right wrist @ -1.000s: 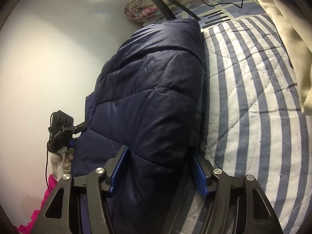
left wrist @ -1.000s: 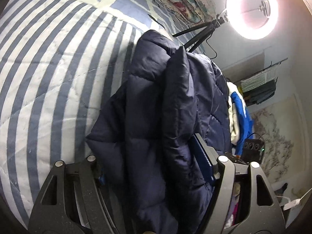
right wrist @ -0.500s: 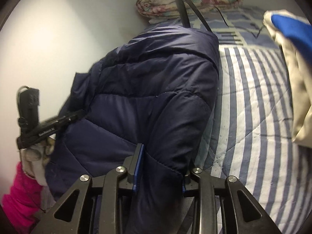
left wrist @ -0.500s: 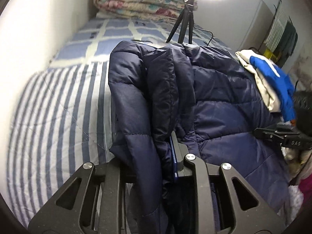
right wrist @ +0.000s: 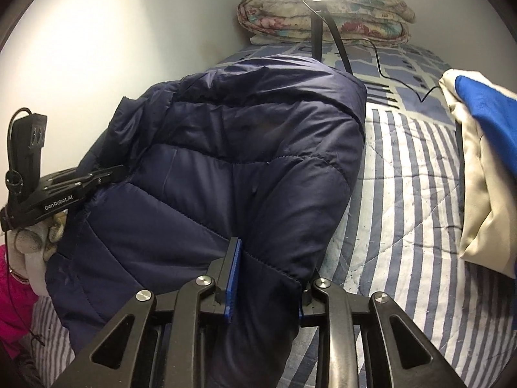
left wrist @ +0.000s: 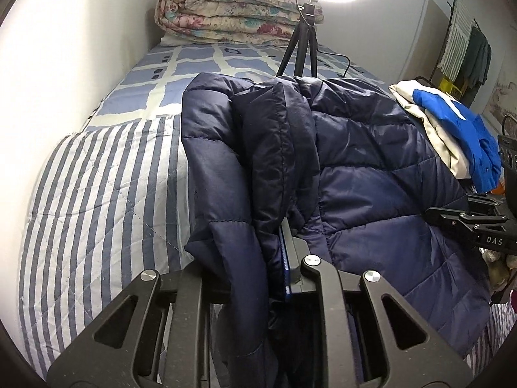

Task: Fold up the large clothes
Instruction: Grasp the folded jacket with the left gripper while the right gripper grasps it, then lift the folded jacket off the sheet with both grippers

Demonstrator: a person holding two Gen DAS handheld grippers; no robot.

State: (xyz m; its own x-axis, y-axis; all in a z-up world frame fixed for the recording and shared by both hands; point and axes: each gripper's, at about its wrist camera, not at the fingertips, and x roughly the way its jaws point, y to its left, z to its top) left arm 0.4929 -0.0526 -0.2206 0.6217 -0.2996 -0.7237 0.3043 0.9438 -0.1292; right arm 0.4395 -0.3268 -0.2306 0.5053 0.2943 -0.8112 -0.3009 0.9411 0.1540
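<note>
Two grippers share one navy puffer jacket (left wrist: 371, 174), which sprawls across the middle of the striped bed (left wrist: 97, 194) with its far end toward the head of the mattress and its near end gathered at the foot edge. Bed first: a quilted blue-and-white cover, a checked sheet beyond it, and a rolled floral quilt (left wrist: 239, 13) stacked against the wall at the head. A cream and blue garment pile (left wrist: 452, 129) sits along the bed's right edge, out of the way, I would guess waiting its turn. A tripod (left wrist: 299, 48) with a ring light stands on the mattress near the head, lighting the work. The left gripper (left wrist: 258, 258) has its fingers clamped on a bunched fold of the jacket's left side, lifted so the padding drapes over itself. The right gripper (right wrist: 265, 278) pinches the hem at the jacket's right side; its blue pads press in against the thick cloth. Held at both near corners like this, the coat looks ready to be drawn over or squared up. The writing I can read is "GenRobot.AI" and "DAS" on the gripper bodies.
</note>
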